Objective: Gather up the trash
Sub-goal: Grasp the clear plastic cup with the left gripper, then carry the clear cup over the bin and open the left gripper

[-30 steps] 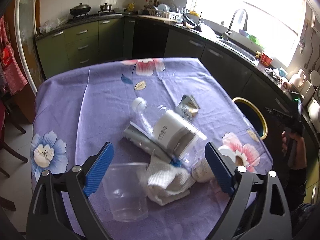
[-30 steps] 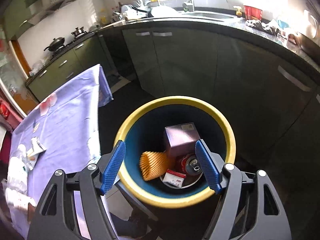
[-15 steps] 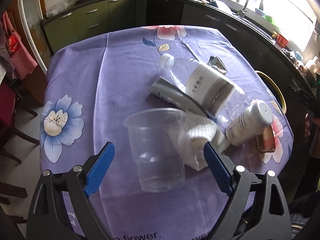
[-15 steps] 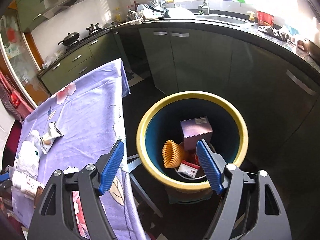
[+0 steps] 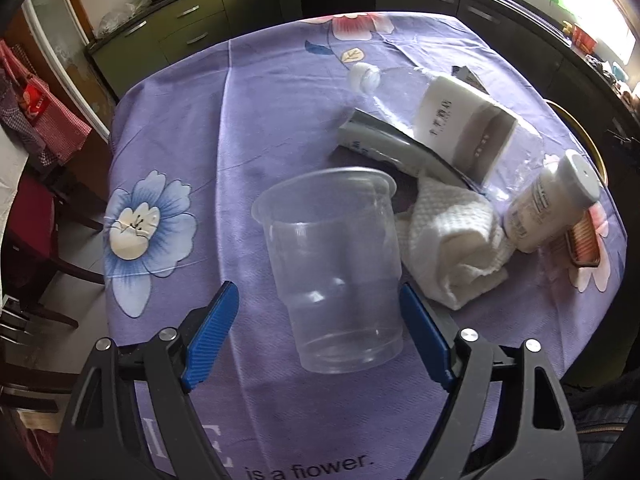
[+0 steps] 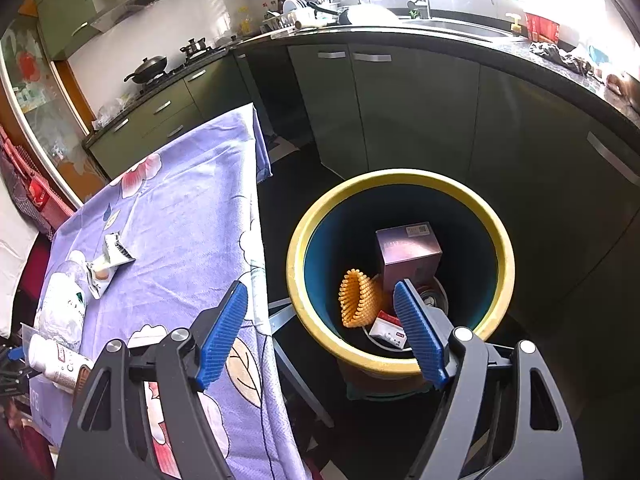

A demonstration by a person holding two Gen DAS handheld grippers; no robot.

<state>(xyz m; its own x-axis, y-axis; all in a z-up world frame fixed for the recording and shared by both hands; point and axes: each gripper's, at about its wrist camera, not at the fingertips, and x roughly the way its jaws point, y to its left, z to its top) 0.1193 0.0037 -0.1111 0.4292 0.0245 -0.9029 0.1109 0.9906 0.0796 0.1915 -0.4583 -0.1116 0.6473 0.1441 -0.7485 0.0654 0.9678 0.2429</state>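
Clear plastic cup (image 5: 336, 268) upright on purple tablecloth (image 5: 224, 128), sits btwn my left gripper (image 5: 320, 336) pads; jaws closing, not touching yet. Right gripper (image 6: 320, 332) wide open, empty, over bin (image 6: 400, 364) w/ trash inside.

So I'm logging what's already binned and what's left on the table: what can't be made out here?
- Right wrist view: the can in the bin is mostly hidden by the right gripper finger and the purple box.
- Left wrist view: the brown tray sits half behind the white bottle.
- Left wrist view: the clear bottle label print is too small to read.
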